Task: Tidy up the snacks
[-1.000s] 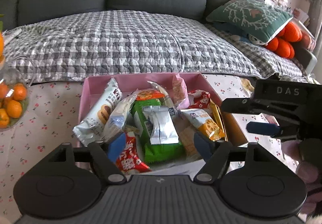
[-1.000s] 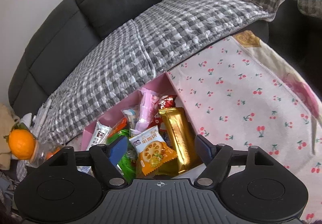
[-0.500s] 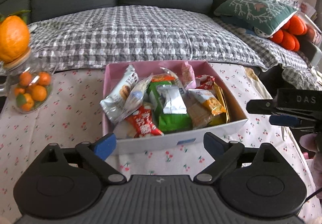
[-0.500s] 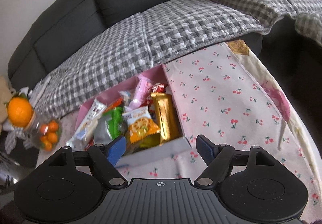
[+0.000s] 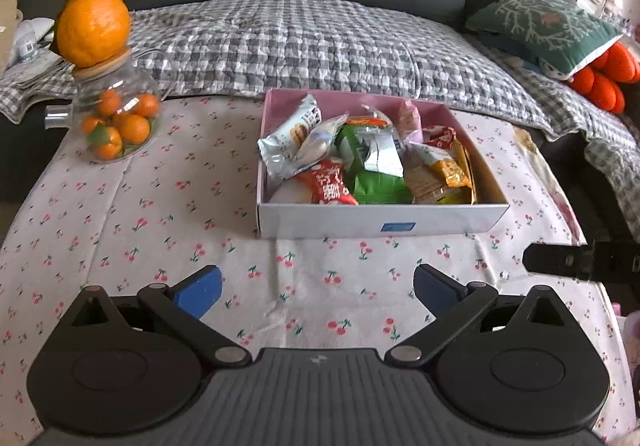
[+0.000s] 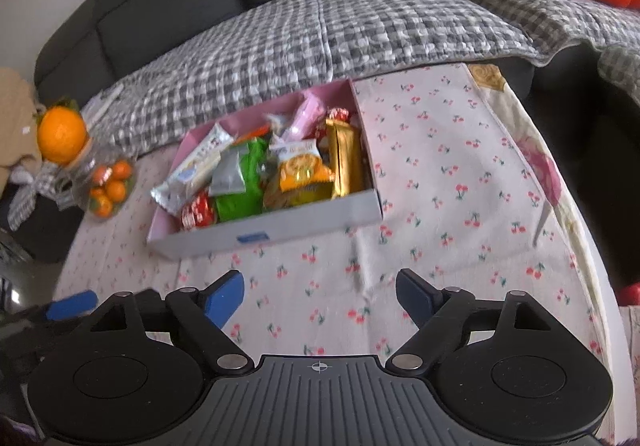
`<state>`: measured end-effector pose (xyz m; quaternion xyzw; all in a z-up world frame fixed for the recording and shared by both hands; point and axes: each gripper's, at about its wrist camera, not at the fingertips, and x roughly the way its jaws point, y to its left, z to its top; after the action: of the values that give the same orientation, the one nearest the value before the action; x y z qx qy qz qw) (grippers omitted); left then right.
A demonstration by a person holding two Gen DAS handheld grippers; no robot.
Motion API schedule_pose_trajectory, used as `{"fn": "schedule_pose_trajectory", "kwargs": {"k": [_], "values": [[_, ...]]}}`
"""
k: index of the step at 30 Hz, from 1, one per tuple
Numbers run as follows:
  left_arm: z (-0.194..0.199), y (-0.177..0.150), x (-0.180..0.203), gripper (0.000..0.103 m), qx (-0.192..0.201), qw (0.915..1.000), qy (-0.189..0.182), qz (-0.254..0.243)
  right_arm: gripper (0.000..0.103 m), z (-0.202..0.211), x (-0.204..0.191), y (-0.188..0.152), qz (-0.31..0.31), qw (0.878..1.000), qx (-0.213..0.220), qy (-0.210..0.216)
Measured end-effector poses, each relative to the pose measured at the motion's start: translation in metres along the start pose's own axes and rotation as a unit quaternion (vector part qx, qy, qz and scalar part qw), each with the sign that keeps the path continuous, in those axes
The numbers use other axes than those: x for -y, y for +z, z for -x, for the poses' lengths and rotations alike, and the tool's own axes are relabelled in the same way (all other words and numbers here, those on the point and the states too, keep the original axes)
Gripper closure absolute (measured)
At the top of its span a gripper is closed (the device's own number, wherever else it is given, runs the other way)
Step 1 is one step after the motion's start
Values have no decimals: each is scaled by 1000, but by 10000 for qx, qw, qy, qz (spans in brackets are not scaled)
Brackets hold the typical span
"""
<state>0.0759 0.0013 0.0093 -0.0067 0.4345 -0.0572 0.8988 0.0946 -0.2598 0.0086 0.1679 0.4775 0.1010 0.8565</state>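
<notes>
Both my claws are wide open and empty right now, left gripper (image 5: 316,286) and right gripper (image 6: 320,292) hovering over the cherry-print cloth (image 5: 160,213). The snack box (image 5: 380,224) sits at 12 o'clock, packets piled loosely inside. No loose snacks visible, so I reckon I'm done; otherwise, square up any packet (image 5: 290,135) poking out.

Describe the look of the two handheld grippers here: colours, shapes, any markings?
The left gripper and right gripper match: black plastic, ribbed centre plate, two round side housings, angled linkage arms with silver pivots, and blue pads on the fingertips. A small crosshair mark sits on each centre plate. No cables or sleeves show.
</notes>
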Motion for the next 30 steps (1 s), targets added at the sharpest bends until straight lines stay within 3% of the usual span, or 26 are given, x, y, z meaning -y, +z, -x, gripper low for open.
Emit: {"fn": "schedule_pose_trajectory", "kwargs": {"k": [12, 30], "values": [[6, -6, 6, 1, 48, 9993, 356, -67, 15, -2, -17, -12, 402, 9973, 192, -591], [7, -8, 7, 0, -86, 9986, 518, -103, 15, -11, -24, -15, 596, 9952, 153, -757]]}}
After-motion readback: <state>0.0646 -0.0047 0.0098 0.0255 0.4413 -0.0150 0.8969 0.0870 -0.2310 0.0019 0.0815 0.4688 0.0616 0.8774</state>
